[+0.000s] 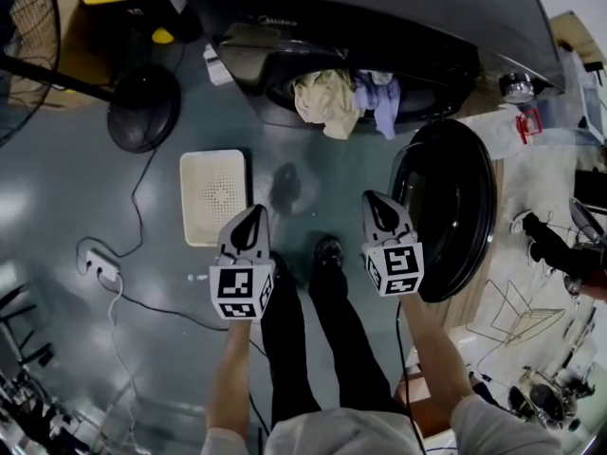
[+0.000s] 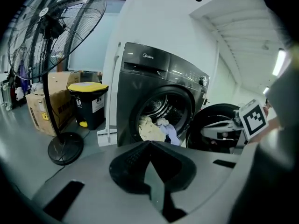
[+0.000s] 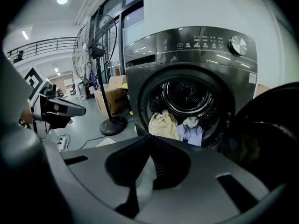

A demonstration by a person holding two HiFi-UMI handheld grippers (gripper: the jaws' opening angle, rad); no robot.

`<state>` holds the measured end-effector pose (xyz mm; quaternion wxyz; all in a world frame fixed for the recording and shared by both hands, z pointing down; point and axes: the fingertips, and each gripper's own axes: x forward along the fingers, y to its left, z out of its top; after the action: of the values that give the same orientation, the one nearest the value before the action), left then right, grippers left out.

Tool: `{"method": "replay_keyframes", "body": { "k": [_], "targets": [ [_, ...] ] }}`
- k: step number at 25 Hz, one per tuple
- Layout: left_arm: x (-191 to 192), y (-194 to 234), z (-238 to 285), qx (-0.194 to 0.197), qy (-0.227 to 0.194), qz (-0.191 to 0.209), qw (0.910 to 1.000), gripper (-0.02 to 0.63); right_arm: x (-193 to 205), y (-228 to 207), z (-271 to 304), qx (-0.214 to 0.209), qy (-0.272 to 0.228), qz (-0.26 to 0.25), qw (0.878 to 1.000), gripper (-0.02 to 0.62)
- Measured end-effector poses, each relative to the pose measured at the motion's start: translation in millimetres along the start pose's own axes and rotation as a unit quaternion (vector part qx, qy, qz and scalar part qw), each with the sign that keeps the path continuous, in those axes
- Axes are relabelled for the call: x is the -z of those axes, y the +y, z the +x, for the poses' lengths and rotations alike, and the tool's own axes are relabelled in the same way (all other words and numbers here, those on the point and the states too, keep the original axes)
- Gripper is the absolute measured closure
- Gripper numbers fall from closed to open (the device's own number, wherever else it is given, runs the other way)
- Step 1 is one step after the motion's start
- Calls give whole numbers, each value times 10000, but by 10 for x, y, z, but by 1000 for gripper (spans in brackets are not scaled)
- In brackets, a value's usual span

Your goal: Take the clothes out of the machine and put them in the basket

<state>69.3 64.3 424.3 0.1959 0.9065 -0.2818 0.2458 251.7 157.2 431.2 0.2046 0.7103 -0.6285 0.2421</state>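
The washing machine (image 1: 379, 8) stands with its round door (image 1: 450, 207) swung wide open to the right. On its dark front panel the brand "Midea" (image 2: 148, 56) is readable in the left gripper view and, smaller, in the head view. The white symbols beside the control knob (image 3: 237, 45) are too small to read.

Two clothes hang out over the lip of the drum opening, touching each other: a cream cloth (image 1: 324, 102) on the left and a lavender cloth (image 1: 379, 100) on the right. Both gripper views show them in the same place, the cream cloth (image 3: 163, 124) beside the lavender one (image 3: 191, 129).

The pale perforated basket (image 1: 190, 173) sits on the grey floor in front of the machine and to its left, apart from the clothes.

The left gripper (image 1: 256, 212) is held above the floor just beside the basket's near right corner; its jaws are pressed together with nothing between them (image 2: 150, 146). The right gripper (image 1: 373, 200) hangs near the door's left edge, its jaws likewise pressed together and empty (image 3: 150, 141). Both point toward the drum and touch nothing.

A standing fan (image 2: 60, 31) is to the left of the machine. Behind it are a bin with a yellow lid (image 2: 88, 104), whose white label cannot be read, and a cardboard box (image 2: 46, 106). A power strip (image 1: 100, 265) lies on the floor at the left.
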Motion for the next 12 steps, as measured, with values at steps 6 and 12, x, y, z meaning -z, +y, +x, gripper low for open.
{"method": "replay_keyframes", "body": {
  "k": [6, 12],
  "targets": [
    [293, 54, 179, 52, 30, 14, 10000, 586, 330, 56, 212, -145, 117, -14, 9998, 568],
    [546, 95, 336, 81, 83, -99, 9999, 586, 589, 49, 412, -276, 142, 127, 9994, 317]
  ]
}}
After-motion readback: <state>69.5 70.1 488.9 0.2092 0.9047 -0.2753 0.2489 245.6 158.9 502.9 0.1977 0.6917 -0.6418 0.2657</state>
